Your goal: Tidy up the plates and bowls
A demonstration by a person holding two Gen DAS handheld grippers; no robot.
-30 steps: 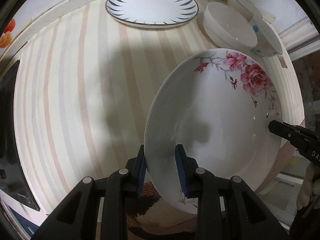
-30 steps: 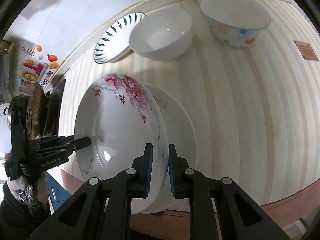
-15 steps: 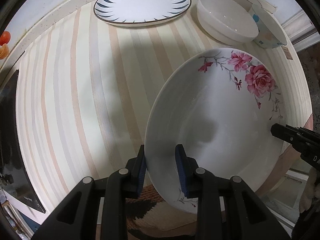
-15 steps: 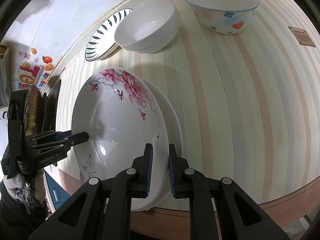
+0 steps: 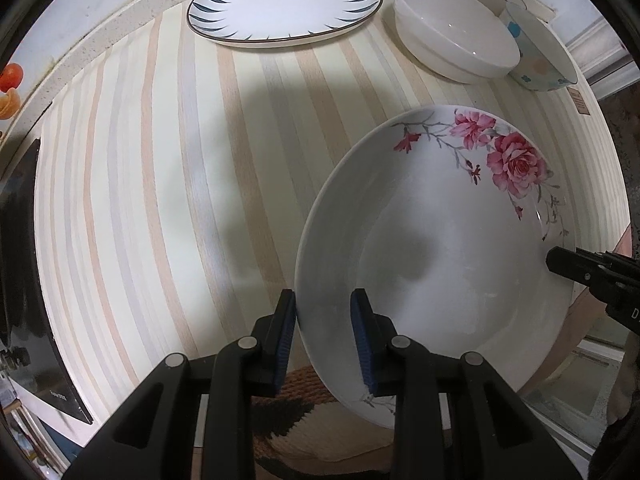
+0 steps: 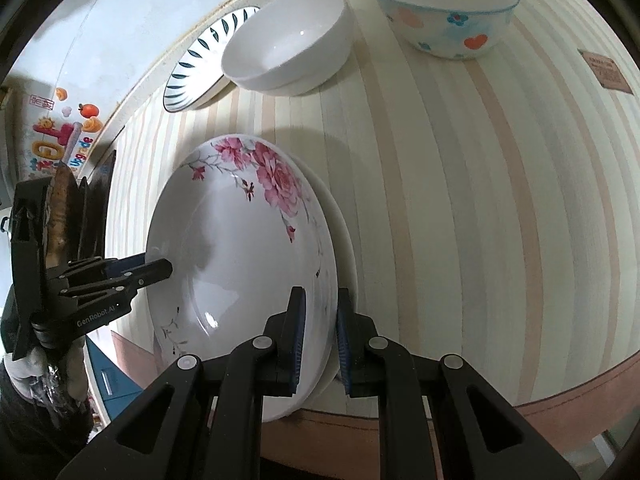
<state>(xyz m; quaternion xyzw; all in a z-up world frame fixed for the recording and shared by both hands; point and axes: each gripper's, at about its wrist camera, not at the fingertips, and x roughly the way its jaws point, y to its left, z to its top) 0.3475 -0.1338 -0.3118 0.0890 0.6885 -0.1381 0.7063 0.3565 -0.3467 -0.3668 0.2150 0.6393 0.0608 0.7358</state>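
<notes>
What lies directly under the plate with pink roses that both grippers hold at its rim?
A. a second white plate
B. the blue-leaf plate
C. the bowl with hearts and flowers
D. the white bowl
A: in the right wrist view the rim of a second white plate shows just beneath the rose plate, while the other dishes stand apart farther back.

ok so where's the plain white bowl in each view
Left wrist: plain white bowl at upper right, right of the blue-leaf plate.
Right wrist: plain white bowl at top centre, overlapping that plate.
Shared landmark: the rose plate.
</notes>
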